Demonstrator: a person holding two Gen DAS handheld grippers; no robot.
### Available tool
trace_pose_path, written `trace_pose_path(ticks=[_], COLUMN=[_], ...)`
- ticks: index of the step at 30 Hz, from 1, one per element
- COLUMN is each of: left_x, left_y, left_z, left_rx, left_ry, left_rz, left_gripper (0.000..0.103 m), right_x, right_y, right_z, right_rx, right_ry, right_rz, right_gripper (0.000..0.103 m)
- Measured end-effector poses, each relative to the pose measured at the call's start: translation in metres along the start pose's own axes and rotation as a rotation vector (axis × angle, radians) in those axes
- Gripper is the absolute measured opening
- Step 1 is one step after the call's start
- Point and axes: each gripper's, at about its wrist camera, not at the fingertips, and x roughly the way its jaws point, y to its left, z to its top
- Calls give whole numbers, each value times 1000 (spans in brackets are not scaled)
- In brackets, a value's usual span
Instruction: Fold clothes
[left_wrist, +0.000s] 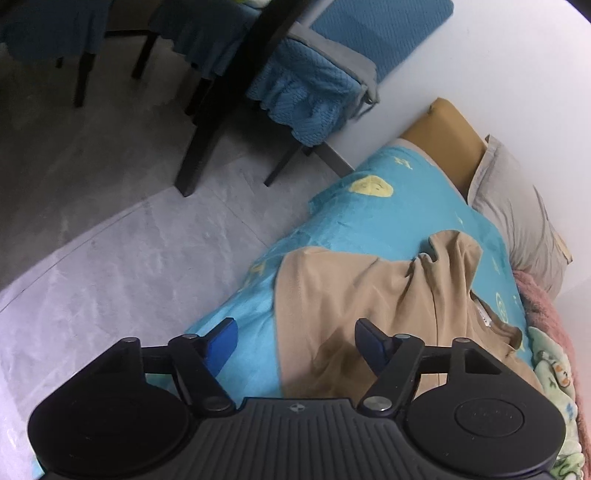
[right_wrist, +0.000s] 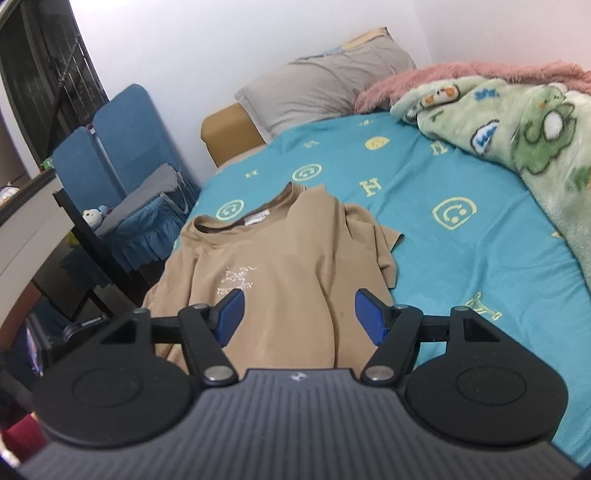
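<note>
A tan T-shirt (right_wrist: 280, 254) with a white chest print lies front up on the turquoise bedsheet (right_wrist: 461, 258), collar toward the pillow, one sleeve bunched at its right side. In the left wrist view the shirt (left_wrist: 362, 295) lies near the bed's edge. My left gripper (left_wrist: 295, 341) is open and empty, above the shirt's lower part. My right gripper (right_wrist: 299, 314) is open and empty, above the shirt's hem area.
A grey pillow (right_wrist: 325, 88) and a tan headboard cushion (right_wrist: 229, 129) lie at the bed's head. A green cartoon blanket (right_wrist: 517, 136) and a pink blanket (right_wrist: 443, 77) are heaped at the right. A blue-covered chair (left_wrist: 314, 85) stands on the grey floor (left_wrist: 129, 240).
</note>
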Motion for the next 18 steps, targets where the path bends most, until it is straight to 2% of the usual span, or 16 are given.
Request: trace_pose_path(ticks=[1, 3, 4, 6, 8, 10, 13, 16, 18], left_x=[7, 14, 18, 26, 27, 20, 0, -4, 9], left_y=[-2, -11, -15, -24, -43, -67, -99, -131, -141], left_z=[2, 6, 8, 13, 18, 29, 53, 75, 82], left_rx=[9, 47, 66, 107, 216, 349, 507, 639, 683], left_ry=[3, 0, -1, -4, -4, -44, -154, -327, -387], left_rz=[-2, 0, 1, 4, 26, 39, 64, 278, 417], left_gripper=[68, 49, 43, 8, 7, 7, 6, 6, 7], right_x=[3, 8, 10, 12, 14, 15, 17, 18, 20], right_y=[0, 0, 1, 3, 3, 4, 3, 2, 2], right_z=[0, -1, -2, -3, -4, -4, -3, -3, -4], right_rx=[1, 1, -2, -5, -3, 2, 7, -1, -9], right_ry=[6, 19, 24, 30, 35, 37, 35, 27, 25], right_rz=[0, -1, -4, -6, -11, -18, -27, -38, -50], right_gripper=[68, 68, 68, 68, 68, 68, 68, 68, 68])
